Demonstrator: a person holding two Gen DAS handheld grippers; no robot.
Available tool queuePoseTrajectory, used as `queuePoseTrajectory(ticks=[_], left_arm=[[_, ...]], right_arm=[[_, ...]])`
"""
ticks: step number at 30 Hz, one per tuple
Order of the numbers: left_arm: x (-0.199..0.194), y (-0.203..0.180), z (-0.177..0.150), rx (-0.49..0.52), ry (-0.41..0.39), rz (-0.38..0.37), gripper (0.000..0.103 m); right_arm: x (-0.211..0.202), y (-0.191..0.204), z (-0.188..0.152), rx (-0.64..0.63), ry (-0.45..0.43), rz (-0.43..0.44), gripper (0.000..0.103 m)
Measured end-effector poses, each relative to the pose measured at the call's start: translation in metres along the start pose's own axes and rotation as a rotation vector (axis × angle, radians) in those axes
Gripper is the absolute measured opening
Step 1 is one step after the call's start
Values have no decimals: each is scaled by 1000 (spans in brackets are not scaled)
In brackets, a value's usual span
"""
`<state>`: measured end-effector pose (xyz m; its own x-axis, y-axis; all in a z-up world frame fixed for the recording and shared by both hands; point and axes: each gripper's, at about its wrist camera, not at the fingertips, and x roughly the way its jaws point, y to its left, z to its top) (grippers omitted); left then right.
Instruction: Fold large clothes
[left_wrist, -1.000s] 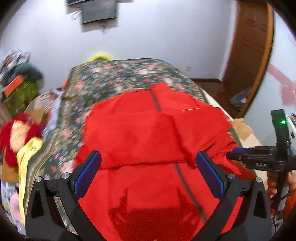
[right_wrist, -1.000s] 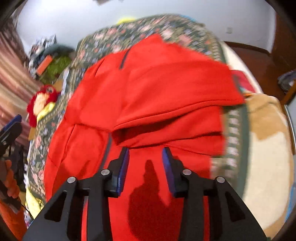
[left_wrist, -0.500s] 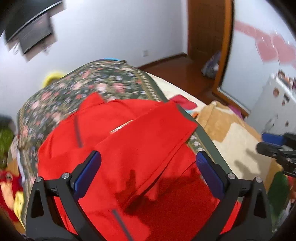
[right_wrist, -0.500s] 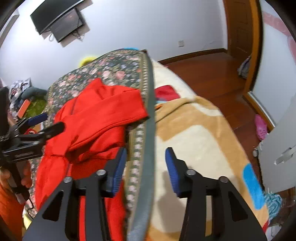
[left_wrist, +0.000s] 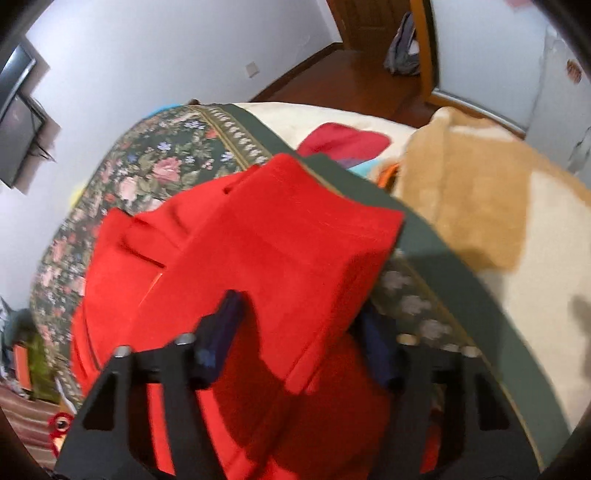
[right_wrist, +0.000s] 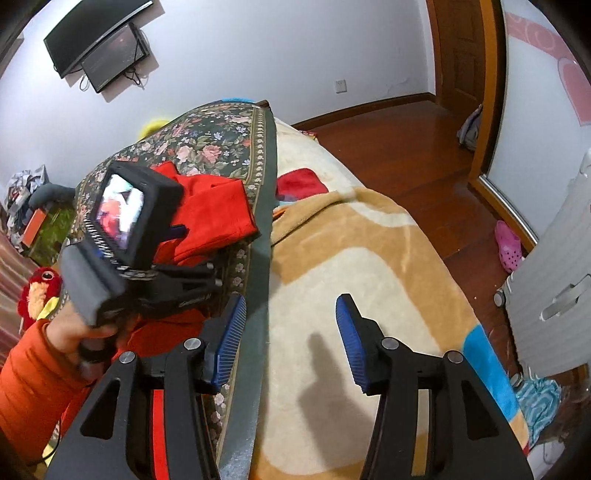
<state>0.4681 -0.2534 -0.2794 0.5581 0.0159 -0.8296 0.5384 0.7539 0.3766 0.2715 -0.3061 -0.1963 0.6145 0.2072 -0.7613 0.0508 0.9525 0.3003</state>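
Red fleece garment (left_wrist: 258, 236), soft and floppy, sits pinched at its folded edge in the just-closing left gripper (left_wrist: 299, 332), while the right gripper (right_wrist: 291, 339) hangs spread, empty, alongside.

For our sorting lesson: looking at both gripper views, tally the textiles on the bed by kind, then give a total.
Red garments being folded: 1
Floral bedspreads with a green border: 1
Tan and cream blankets: 1
Total: 3
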Motion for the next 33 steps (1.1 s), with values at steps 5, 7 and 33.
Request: queuePoseTrajectory(ticks=[5, 7, 33], left_arm=[[-26, 28, -3, -147, -76, -123, 14], [-46, 47, -4, -242, -131, -178, 5], [-136, 317, -247, -878, -240, -15, 3]], right_arm=[[3, 3, -2, -16, 19, -25, 47], [2, 6, -2, -18, 22, -16, 47], [125, 124, -2, -144, 269, 35, 52]])
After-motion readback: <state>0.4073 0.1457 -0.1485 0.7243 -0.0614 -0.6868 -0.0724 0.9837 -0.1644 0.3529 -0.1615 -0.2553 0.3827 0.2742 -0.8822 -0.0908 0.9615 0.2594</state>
